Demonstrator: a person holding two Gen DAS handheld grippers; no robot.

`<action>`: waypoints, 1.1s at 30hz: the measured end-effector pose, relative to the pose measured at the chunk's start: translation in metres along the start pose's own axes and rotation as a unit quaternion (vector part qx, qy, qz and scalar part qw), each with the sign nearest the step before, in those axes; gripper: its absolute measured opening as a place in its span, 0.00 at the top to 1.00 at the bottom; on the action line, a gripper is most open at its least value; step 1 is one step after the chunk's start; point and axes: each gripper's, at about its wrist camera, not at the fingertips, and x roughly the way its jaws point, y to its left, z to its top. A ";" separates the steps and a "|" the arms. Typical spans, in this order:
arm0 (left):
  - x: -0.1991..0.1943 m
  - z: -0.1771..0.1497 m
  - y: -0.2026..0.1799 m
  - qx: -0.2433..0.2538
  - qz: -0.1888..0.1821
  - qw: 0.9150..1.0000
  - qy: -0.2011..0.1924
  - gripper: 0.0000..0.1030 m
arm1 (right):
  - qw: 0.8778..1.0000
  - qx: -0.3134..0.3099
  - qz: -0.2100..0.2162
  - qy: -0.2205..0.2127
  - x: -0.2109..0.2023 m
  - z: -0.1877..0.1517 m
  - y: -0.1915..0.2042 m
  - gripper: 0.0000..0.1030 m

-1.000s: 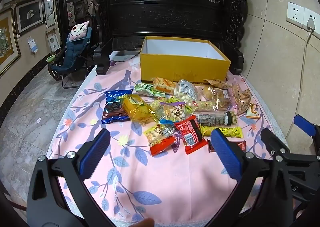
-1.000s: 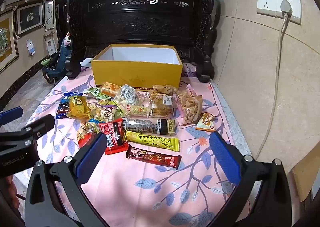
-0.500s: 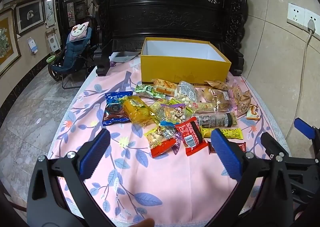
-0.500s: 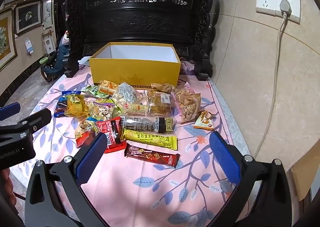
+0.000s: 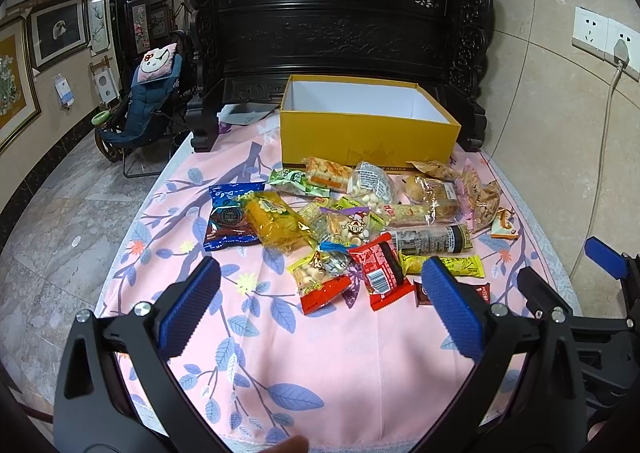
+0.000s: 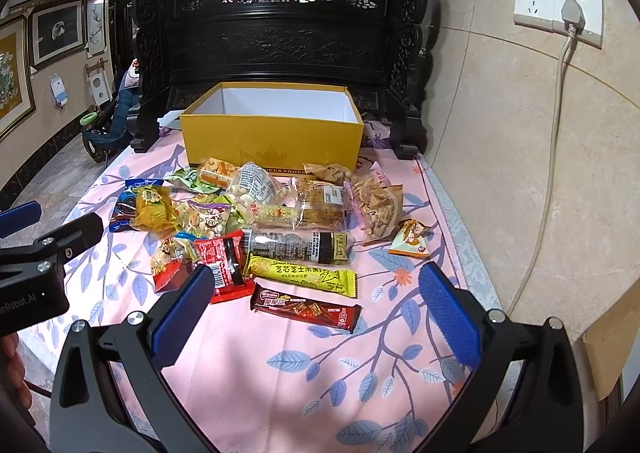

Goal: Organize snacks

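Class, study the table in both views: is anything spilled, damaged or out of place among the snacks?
Nothing looks spilled or torn. The snack packets lie in a loose, overlapping heap on the floral cloth, outside the empty yellow box. One small triangular packet sits apart at the heap's right edge. Both tools are open and hold nothing.

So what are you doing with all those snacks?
A person holds two grippers, the left gripper and right gripper, both open and holding nothing, over the pink flowered tablecloth. A pile of wrapped snacks lies in front of the open yellow cardboard box. As far as its inside shows, the box looks empty; nothing is grasped yet.
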 end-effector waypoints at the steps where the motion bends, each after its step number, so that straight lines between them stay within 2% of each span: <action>1: 0.000 0.001 0.000 0.000 0.000 1.000 0.000 0.02 | 1.000 -0.001 0.000 0.000 0.000 0.000 0.001 0.01; 33: -0.001 -0.003 0.000 0.000 -0.003 1.000 0.000 0.02 | 1.000 -0.001 0.000 0.000 0.000 0.000 0.001 0.01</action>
